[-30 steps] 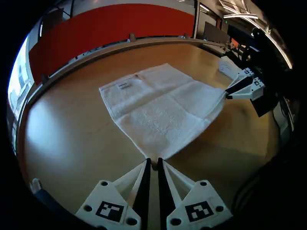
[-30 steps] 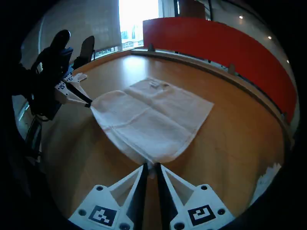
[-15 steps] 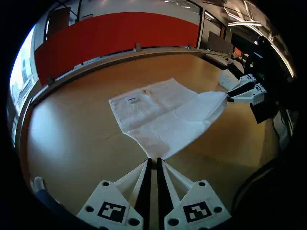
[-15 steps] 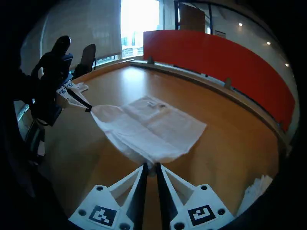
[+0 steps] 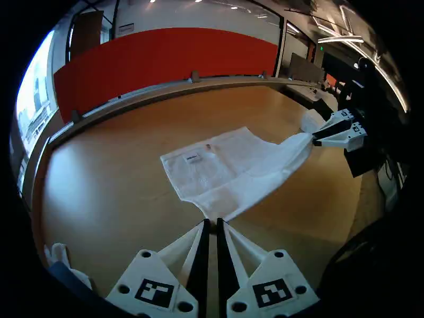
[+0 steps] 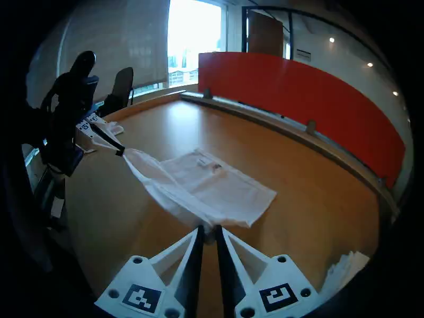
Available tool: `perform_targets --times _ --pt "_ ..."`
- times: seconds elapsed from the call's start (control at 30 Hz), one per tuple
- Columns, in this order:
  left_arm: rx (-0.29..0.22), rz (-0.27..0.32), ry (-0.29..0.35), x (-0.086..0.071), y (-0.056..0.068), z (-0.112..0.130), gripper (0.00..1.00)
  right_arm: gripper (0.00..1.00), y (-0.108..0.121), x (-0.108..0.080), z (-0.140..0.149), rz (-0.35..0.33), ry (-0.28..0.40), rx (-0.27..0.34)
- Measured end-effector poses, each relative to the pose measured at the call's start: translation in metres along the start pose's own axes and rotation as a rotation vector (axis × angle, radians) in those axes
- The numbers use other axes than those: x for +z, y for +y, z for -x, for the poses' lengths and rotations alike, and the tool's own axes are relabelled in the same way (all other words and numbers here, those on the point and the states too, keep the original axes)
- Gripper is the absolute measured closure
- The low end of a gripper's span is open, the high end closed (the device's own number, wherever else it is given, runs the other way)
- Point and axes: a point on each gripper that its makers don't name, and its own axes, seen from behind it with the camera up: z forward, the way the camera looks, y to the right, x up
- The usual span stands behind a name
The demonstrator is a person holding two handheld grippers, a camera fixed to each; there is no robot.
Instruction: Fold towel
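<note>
Left gripper [image 5: 211,221] and right gripper [image 6: 208,228]: each is showing two white, triangular jaws tapering forward, with black inner faces. Each jaw's base is carrying a square black-and-white marker between dark round screw holes. Farther off, the housings are appearing black.

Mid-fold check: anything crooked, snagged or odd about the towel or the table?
Nothing stands out. The left tongs and the right tongs each pinch a near corner of the towel. Its far half lies flat on the table, label side up, with no snag visible.
</note>
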Motion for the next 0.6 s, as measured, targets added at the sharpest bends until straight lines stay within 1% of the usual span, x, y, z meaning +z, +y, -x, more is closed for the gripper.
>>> perform_targets --times 0.3,0.6 --pt "-0.003 -0.004 0.020 -0.022 0.002 -0.014 0.91 0.83 -0.007 -0.015 -0.010 -0.010 0.003 -0.011" --pt "-0.020 0.003 0.027 -0.040 0.007 -0.022 0.91 0.83 -0.011 -0.028 -0.017 -0.014 0.002 -0.024"
